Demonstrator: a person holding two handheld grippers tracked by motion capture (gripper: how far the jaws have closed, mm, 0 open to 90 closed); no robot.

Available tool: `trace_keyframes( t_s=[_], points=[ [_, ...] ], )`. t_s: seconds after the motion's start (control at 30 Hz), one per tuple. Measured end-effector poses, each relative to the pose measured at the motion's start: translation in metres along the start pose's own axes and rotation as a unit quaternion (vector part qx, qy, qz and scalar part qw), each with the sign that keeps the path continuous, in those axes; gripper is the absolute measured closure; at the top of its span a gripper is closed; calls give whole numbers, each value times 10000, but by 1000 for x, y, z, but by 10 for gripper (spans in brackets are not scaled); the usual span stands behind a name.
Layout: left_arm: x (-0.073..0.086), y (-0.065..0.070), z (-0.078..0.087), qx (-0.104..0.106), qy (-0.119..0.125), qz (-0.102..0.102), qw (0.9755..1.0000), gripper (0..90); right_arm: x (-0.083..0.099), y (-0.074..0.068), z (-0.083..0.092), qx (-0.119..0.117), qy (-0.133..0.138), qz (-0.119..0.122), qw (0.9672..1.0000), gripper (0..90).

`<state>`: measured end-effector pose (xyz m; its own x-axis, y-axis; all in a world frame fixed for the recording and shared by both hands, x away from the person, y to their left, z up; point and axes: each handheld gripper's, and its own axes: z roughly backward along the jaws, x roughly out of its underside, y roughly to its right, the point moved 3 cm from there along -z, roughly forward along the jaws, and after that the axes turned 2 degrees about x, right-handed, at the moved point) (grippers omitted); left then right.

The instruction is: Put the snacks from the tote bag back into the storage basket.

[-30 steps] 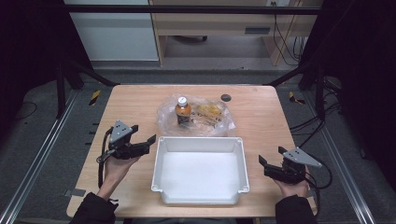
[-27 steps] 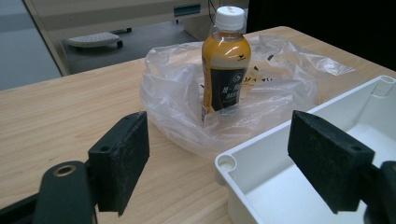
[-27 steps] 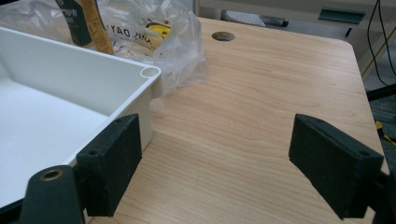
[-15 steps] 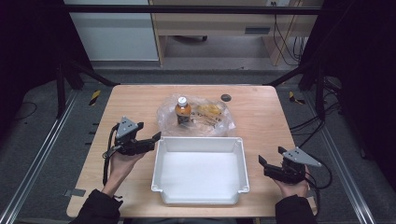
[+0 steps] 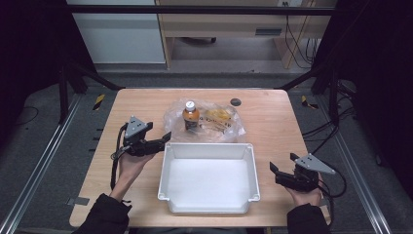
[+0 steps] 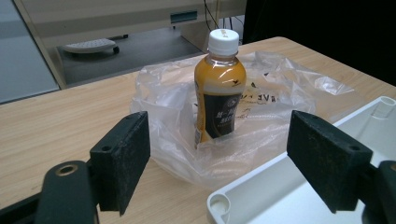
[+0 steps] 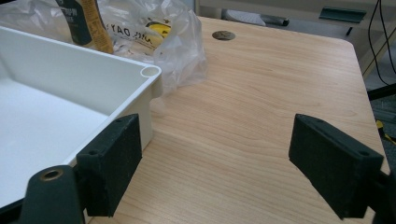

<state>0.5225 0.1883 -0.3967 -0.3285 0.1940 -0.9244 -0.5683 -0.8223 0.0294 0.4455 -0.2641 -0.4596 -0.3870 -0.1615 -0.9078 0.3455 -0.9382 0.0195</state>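
An orange drink bottle [image 5: 190, 116] with a white cap and dark label stands upright on a crumpled clear plastic bag [image 5: 219, 122] at the table's middle back. In the left gripper view the bottle [image 6: 220, 88] stands straight ahead, beyond the jaws, with the bag [image 6: 289, 88] spread around it. My left gripper [image 5: 163, 141] is open at the far left corner of the white tray [image 5: 209, 148], holding nothing. My right gripper [image 5: 275, 173] is open just right of the tray's near right side, also with nothing in it. In the right gripper view the tray wall [image 7: 70, 60] lies to the left of the open jaws.
The bag holds yellow printed items [image 5: 219, 116] beside the bottle. A small dark round grommet [image 5: 235, 102] sits in the tabletop at the back. The tray corner [image 6: 289, 168] lies under the left gripper's right jaw. Bare wood [image 7: 261, 102] stretches right of the tray.
My left gripper has moved forward and to the right, toward the tray's far left corner and the bottle. The right gripper has stayed in place.
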Motion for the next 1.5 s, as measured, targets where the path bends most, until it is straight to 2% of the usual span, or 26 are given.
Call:
trace_keyframes(
  t_s=[0.3,1.03,1.5],
  points=[
    [-10,0,-10,15,93,16,10000,222,0,0,-1,11,5,7,10000,172],
    [-26,5,-36,19,77,-60,10000,238,0,1,-1,23,-3,-6,10000,169],
    [-27,4,-49,-23,84,-17,10000,254,0,1,-1,27,-4,-5,10000,168]
  ],
)
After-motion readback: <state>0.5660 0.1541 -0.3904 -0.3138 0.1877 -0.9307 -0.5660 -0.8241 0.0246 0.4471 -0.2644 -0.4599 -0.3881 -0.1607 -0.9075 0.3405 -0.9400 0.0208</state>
